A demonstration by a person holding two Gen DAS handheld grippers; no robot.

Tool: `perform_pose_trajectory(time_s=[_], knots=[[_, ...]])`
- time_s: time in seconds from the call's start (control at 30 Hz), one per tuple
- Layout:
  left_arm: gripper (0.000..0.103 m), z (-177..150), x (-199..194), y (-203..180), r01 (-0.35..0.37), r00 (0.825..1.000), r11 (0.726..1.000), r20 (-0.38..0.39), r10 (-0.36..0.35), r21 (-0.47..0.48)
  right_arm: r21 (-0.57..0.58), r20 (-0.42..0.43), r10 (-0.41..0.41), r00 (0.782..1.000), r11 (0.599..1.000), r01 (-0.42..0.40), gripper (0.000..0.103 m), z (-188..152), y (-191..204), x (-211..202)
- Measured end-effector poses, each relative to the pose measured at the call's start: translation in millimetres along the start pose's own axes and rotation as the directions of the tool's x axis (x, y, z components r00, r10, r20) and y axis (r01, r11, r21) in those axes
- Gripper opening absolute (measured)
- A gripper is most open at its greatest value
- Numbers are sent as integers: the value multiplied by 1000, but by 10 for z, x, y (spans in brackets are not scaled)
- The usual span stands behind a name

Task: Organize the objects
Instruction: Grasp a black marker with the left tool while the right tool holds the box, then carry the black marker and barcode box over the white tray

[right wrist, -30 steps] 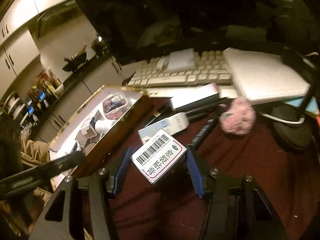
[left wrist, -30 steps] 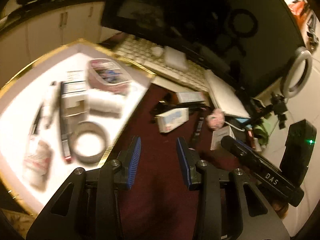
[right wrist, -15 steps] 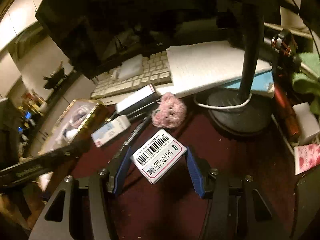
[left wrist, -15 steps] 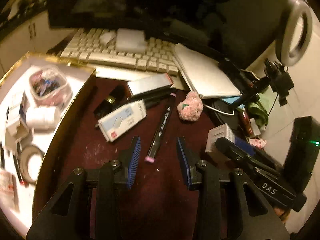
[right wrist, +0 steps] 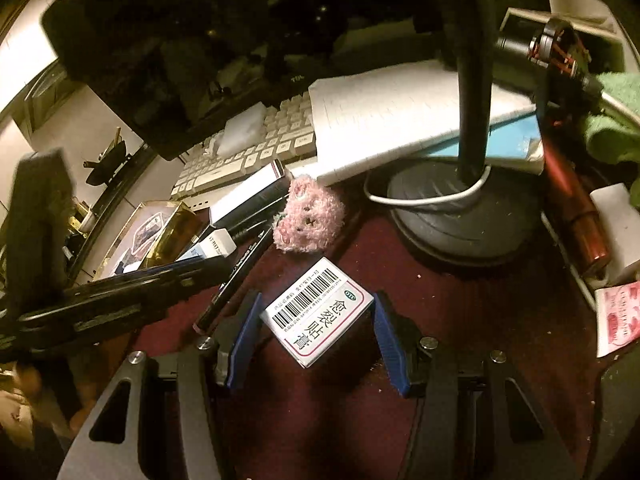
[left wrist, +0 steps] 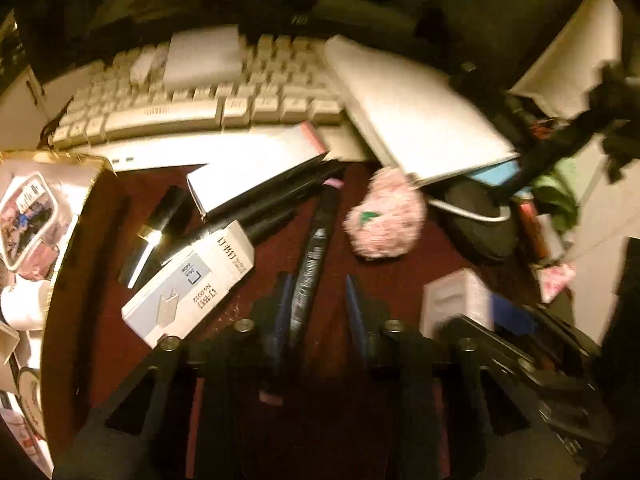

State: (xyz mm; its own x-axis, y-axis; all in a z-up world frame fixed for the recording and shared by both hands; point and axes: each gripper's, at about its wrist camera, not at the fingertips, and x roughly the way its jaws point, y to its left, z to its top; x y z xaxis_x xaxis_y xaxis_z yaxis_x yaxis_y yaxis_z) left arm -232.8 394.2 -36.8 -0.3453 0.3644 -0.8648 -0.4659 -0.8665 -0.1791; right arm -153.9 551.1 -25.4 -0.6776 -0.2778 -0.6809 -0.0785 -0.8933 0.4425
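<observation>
My right gripper (right wrist: 316, 320) is shut on a white medicine box with a barcode (right wrist: 318, 311), held just above the dark red desk mat. My left gripper (left wrist: 318, 300) is open, its blue fingers on either side of a black marker pen (left wrist: 314, 256) lying on the mat; the marker also shows in the right wrist view (right wrist: 236, 276). A white staples box (left wrist: 188, 284) lies left of it, a long white box (left wrist: 256, 168) behind, and a pink fluffy ball (left wrist: 384, 220) to the right. The gold-rimmed tray (left wrist: 64, 264) with small items is at far left.
A cream keyboard (left wrist: 200, 100) and white notebook (left wrist: 408, 120) lie behind, under a dark monitor. A black lamp base (right wrist: 456, 216) with a white cable stands right of the pink ball (right wrist: 310, 216). A red tube (right wrist: 572, 204) and white block sit at the right edge.
My left gripper moved forward and down so the marker now lies between its fingers. My right gripper shifted slightly right, still holding the medicine box.
</observation>
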Motion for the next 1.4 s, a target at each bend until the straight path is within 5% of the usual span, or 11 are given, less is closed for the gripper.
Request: perform_pose_trajectory(time_s=[0.27,0.6,0.77,0.9,1.27,1.4], knots=[[16,-124,6,-21,-39,999,999,9,38,38,-7,-5,34,999,999,-34,55,-6,27,33],[14,-776,-486,134,-12,999,999,31,11,42,-48,-30,-5,1000,999,3,55,-12,215,69],[14,-922,-613,366,17,999,999,40,-15,-51,-64,-44,14,999,998,-17,55,-42,356,74],[14,-996,-658,347,-19,996,999,83,22,-39,-82,-54,-2,999,997,-2,55,-67,432,105],[14,-1160,-829,551,21,988,993,154,-3,-114,-78,-82,30,996,996,-37,55,-79,641,45],[14,-1171,-861,620,43,984,990,175,-19,-135,-162,-29,-7,1000,987,3,55,-77,838,-16]])
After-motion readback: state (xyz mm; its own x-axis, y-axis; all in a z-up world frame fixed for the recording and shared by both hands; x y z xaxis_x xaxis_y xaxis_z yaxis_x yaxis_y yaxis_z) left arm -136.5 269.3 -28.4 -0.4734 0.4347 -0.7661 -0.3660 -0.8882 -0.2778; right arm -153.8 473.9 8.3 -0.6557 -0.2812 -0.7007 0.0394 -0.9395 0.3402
